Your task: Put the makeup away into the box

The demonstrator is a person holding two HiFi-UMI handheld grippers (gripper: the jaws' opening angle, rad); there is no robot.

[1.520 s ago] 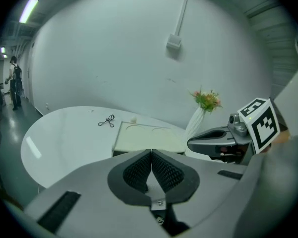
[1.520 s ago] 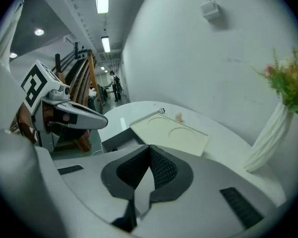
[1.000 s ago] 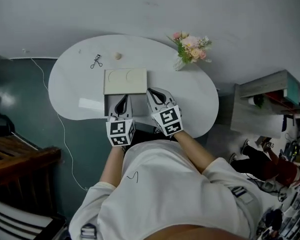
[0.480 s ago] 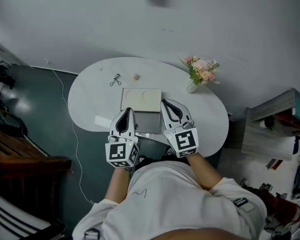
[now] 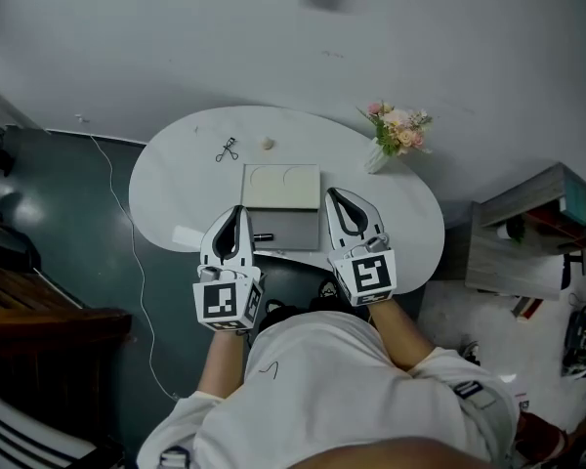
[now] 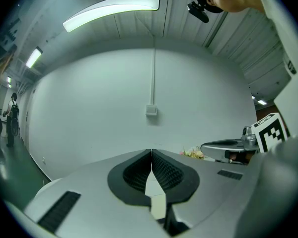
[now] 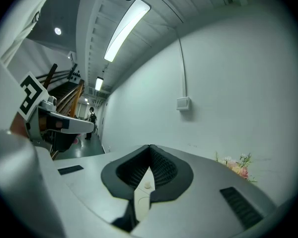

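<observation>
A cream-lidded box sits mid-table with its grey drawer standing out toward me; a small dark item lies at the drawer's left side. An eyelash curler and a small beige round piece lie on the table behind the box. My left gripper hovers over the drawer's left edge, shut and empty. My right gripper hovers at the drawer's right edge, also shut and empty. Both point level at the wall.
The white kidney-shaped table stands against a grey wall. A vase of pink flowers is at the table's back right. A cable trails down the dark floor on the left, and a shelf unit stands to the right.
Both grippers have risen from the box's front toward the camera, and the left one has drifted left. Both stay shut and empty.
</observation>
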